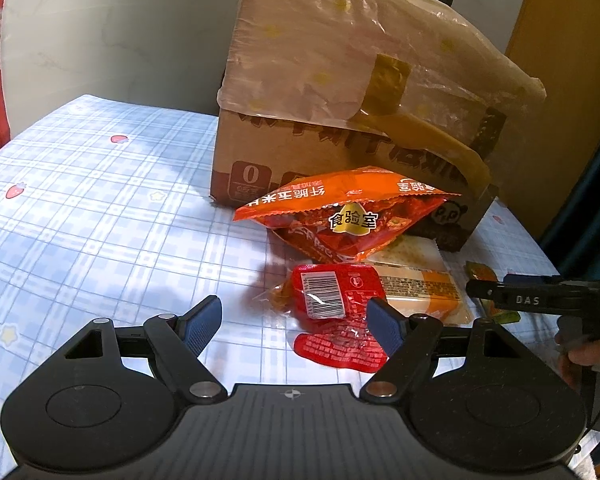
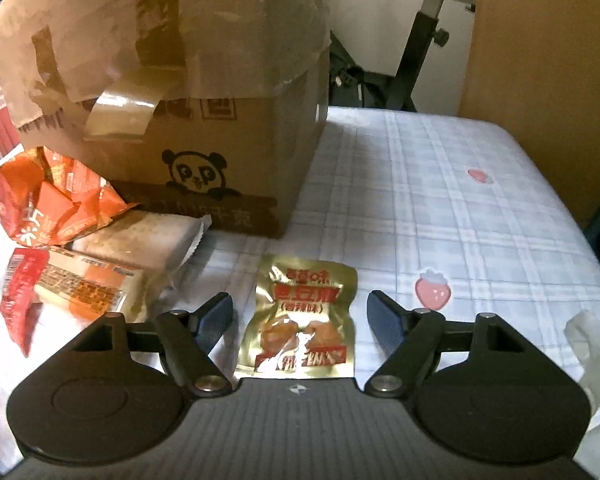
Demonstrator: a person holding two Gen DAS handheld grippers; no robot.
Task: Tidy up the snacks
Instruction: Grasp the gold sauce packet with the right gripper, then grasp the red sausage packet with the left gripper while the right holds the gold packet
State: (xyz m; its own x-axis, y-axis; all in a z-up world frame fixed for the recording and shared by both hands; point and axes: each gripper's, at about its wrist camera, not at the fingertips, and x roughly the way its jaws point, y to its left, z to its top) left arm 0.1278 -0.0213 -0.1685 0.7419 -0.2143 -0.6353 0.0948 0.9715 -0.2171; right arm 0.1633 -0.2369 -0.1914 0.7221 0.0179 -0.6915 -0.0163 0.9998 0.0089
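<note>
1. On the checked tablecloth [image 1: 100,208], in the left wrist view, the left gripper [image 1: 296,320] is hovering with its jaws spread wide and nothing pressed between the pads.
2. A red packet [image 1: 332,296] with a barcode label is lying flat just ahead of it, sitting between the two fingers and reaching toward the right one, whose tip is overlapping the packet's edge.
3. Beyond the red packet, an orange bag [image 1: 348,208] is leaning against the cardboard box [image 1: 300,148], which is draped in loose plastic wrap and peeling tape; a pale wrapped bar [image 1: 424,288] is lying beside the red packet to its right.
4. At the right edge of this view the right gripper [image 1: 476,290] is reaching in from the side, held by a hand [image 1: 580,356].
5. In the right wrist view, the right gripper [image 2: 300,320] is also standing open, holding nothing.
6. A gold packet [image 2: 300,320] is lying flat directly between its fingers, apart from both pads, its long axis running straight away from the camera, along the line the gripper is pointing.
7. The gold packet is shiny and slightly wrinkled, printed with red characters and a picture of brownish food.
8. This packet looks to be the right hand's likely target; the jaws are already straddling it across its short side, so lowering and closing would probably be enough.
</note>
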